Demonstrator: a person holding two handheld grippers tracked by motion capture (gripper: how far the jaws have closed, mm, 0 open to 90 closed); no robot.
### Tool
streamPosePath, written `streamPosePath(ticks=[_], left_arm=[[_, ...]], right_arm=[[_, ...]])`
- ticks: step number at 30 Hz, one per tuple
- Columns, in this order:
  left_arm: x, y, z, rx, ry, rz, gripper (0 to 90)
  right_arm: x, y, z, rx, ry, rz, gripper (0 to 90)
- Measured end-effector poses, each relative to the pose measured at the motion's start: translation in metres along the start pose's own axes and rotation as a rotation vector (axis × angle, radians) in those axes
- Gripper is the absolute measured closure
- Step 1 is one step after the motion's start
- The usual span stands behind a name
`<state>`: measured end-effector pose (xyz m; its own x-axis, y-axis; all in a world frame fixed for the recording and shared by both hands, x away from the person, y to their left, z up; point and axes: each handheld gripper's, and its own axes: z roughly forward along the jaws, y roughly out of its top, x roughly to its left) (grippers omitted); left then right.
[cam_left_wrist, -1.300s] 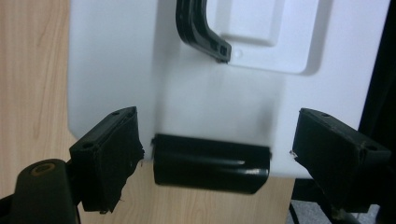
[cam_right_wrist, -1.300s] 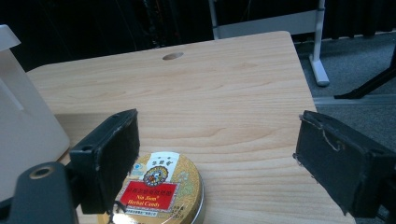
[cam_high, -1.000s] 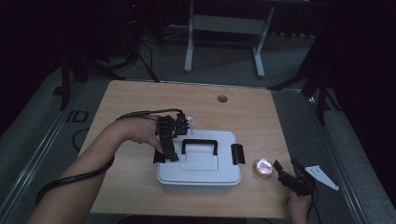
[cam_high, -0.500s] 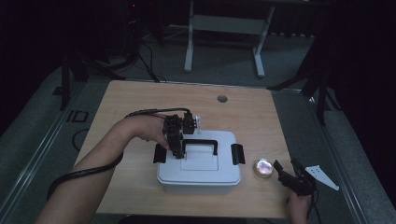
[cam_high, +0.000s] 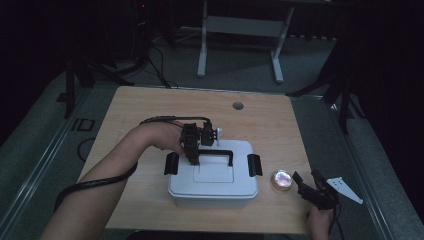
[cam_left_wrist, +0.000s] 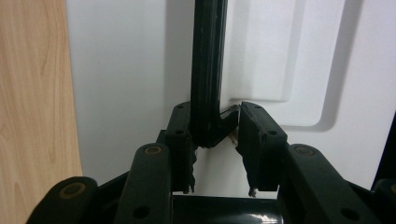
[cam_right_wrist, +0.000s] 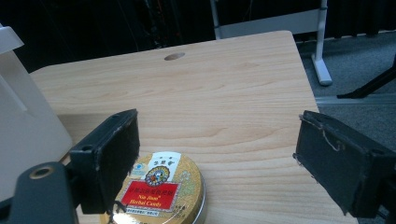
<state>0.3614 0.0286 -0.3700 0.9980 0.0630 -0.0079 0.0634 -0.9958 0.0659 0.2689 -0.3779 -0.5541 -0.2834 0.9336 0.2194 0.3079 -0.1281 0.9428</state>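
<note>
High view: the left tool (cam_high: 192, 159), beside the white box (cam_high: 213, 177) a second ago, now sits over its black handle (cam_high: 215, 152) at mid-table (cam_high: 150, 105).

Left tool view: jaws, just closing, clamp the handle's end.

Right tool view: right tool (cam_right_wrist: 217, 158) gapes wide, unmoved, beside a gold candy tin (cam_right_wrist: 161, 196).

Dim, murky high view; brighter, sharp close-ups with glare on the tin (cam_right_wrist: 159, 193).
</note>
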Motion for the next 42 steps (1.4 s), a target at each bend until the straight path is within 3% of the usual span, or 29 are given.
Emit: streamPosePath(ticks=[9, 28, 36, 42], left_arm=[[-0.003, 0.004, 0.001, 0.013, -0.041, 0.021, 83.0], [-0.004, 0.001, -0.004, -0.01, -0.008, 0.027, 83.8], [-0.005, -0.001, -0.016, -0.029, -0.019, 0.017, 83.8], [-0.006, -0.005, -0.033, -0.031, 0.005, 0.011, 83.8]], right_arm=[[0.0, 0.0, 0.0, -0.001, 0.0, 0.0, 13.2], [0.0, 0.0, 0.0, -0.001, -0.001, 0.002, 13.2], [0.0, 0.0, 0.0, -0.001, 0.0, 0.001, 13.2], [0.0, 0.0, 0.0, -0.001, 0.0, 0.002, 13.2]])
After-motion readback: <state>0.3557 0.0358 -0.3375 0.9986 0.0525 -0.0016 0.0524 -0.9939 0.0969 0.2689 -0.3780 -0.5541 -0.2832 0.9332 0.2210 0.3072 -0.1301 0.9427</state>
